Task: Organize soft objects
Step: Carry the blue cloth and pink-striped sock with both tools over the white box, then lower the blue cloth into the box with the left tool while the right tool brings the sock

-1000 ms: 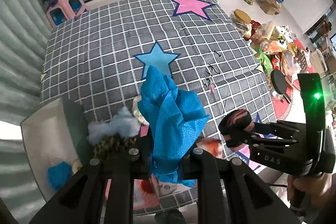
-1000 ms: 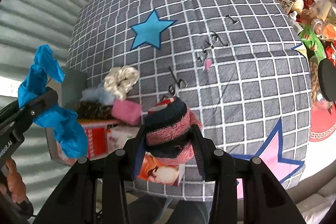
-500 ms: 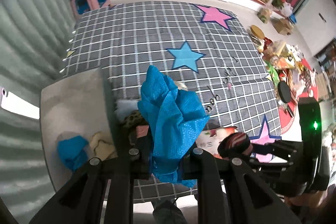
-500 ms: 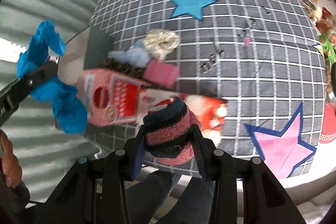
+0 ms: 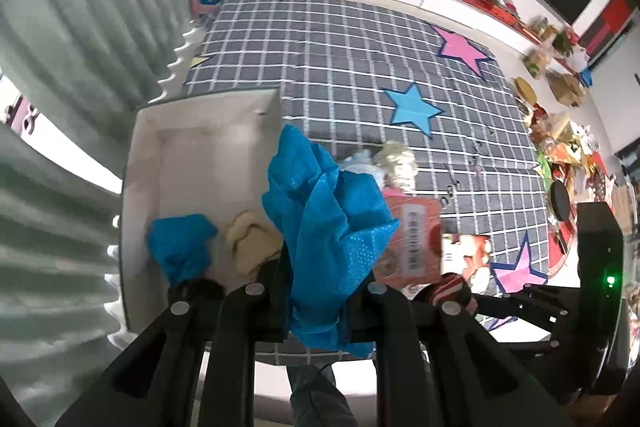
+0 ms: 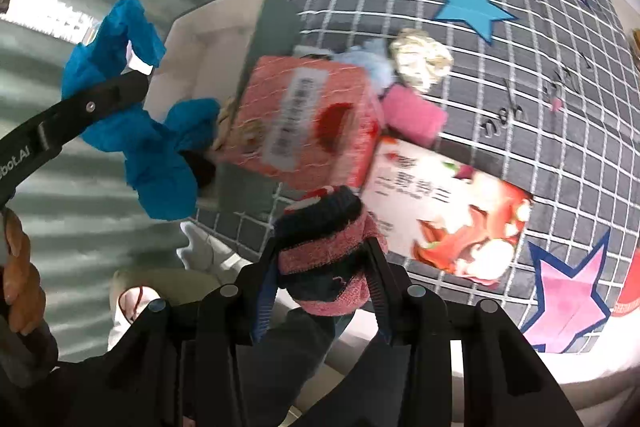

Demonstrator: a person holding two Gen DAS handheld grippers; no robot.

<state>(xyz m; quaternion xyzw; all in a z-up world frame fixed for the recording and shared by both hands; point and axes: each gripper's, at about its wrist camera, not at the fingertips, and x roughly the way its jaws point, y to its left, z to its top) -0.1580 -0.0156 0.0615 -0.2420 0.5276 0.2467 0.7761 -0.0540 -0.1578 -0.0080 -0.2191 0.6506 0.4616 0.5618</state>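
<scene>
Underneath everything lies the grey grid-patterned table cover with coloured stars (image 5: 360,59), and at its near left corner sits the open white rectangular bin (image 5: 144,155) where the soft things go. Two pieces are already in it, a crumpled blue cloth (image 5: 180,247) and a cream fabric wad (image 5: 252,243), so I judge the sorting partly done.

Just right of the bin wall stand a red mesh-wrapped tissue pack (image 6: 308,123) and a flat white-and-red printed packet (image 6: 448,215); they crowd the bin's edge, which is probably why I bring my loads in from above rather than sliding them across.

My left gripper (image 5: 316,291) is clamped on a bunched blue non-woven cloth (image 5: 324,227), held high at the bin's right wall so that it should fall inside once freed. My right gripper (image 6: 324,259) squeezes a rolled red-and-navy knitted sock (image 6: 324,247) between its fingers, off the table's near edge, waiting its turn, I think.

Behind the tissue pack rest a pink rolled cloth (image 6: 414,113), a pale blue fluffy tuft (image 6: 370,61) and a cream ruffled scrunchie (image 6: 420,61), not yet collected.
</scene>
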